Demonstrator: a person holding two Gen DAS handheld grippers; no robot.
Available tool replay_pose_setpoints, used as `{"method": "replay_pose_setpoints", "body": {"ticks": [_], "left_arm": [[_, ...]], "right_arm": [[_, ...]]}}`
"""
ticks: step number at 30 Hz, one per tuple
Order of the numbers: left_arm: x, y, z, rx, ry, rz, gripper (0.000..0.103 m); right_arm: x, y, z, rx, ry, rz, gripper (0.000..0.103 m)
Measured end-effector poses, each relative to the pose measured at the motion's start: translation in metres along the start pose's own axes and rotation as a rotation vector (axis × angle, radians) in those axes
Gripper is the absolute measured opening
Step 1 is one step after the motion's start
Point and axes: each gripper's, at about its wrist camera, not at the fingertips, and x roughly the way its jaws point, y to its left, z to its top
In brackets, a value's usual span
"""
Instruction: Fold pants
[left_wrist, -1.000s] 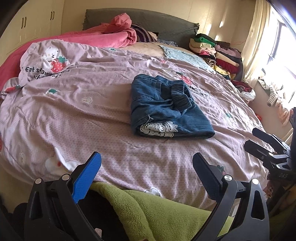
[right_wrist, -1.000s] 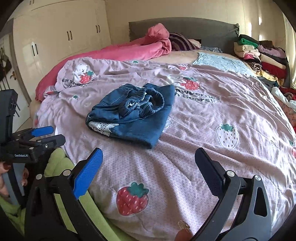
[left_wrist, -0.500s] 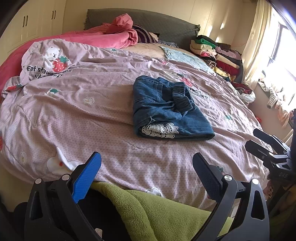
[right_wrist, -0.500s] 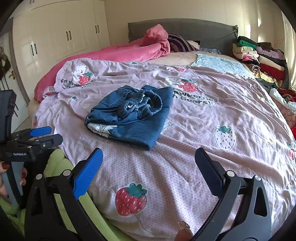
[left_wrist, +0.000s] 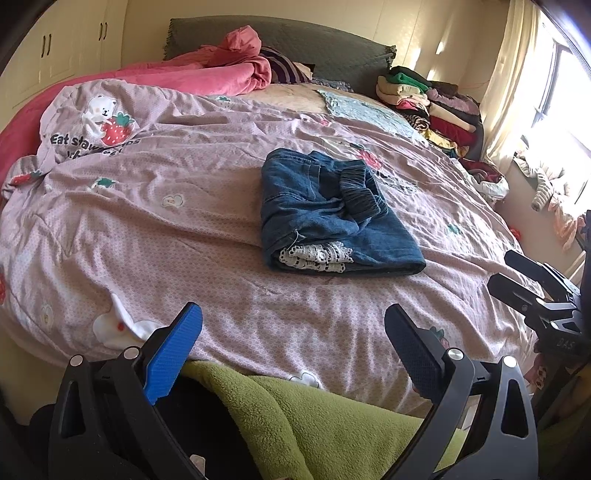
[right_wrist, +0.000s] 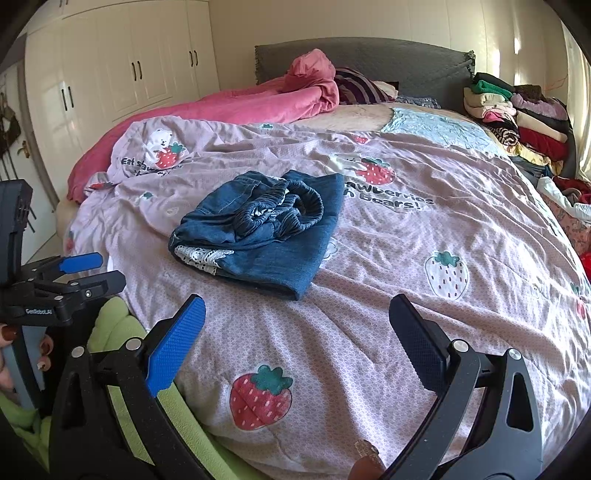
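Two tools are up at the near edge of the bed (left_wrist: 110, 229), and you've got the whole spread in front of you. Biggest thing first: the lilac strawberry-and-bear quilt (right_wrist: 424, 302) covers most of the mattress, wrinkled but flat. Behind it a pink blanket (right_wrist: 258, 103) is bunched along the left side up to the grey headboard (right_wrist: 388, 59), and a stack of folded clothes (left_wrist: 424, 99) sits at the far right corner. A green fleece (left_wrist: 314, 417) lies right below your tools.

Now the denim pants (left_wrist: 325, 210): they're folded into a compact bundle in the middle of the quilt, elastic waistband on top, white lace trim showing at the near edge. Nothing is touching them.

Your left tool (left_wrist: 293, 350) hangs well short of the bundle, fingers spread wide, holding nothing. Your right tool (right_wrist: 295, 339) is the same, spread wide and empty, near the quilt's front edge.
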Motion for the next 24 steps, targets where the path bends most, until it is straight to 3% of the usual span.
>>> {"method": "replay_pose_setpoints", "body": {"ticks": [24], "left_arm": [[-0.0054, -0.0022, 0.0021, 0.009, -0.001, -0.015, 0.099]], "right_arm": [[0.0005, -0.0008, 0.002, -0.004, 0.004, -0.005, 0.094]]}}
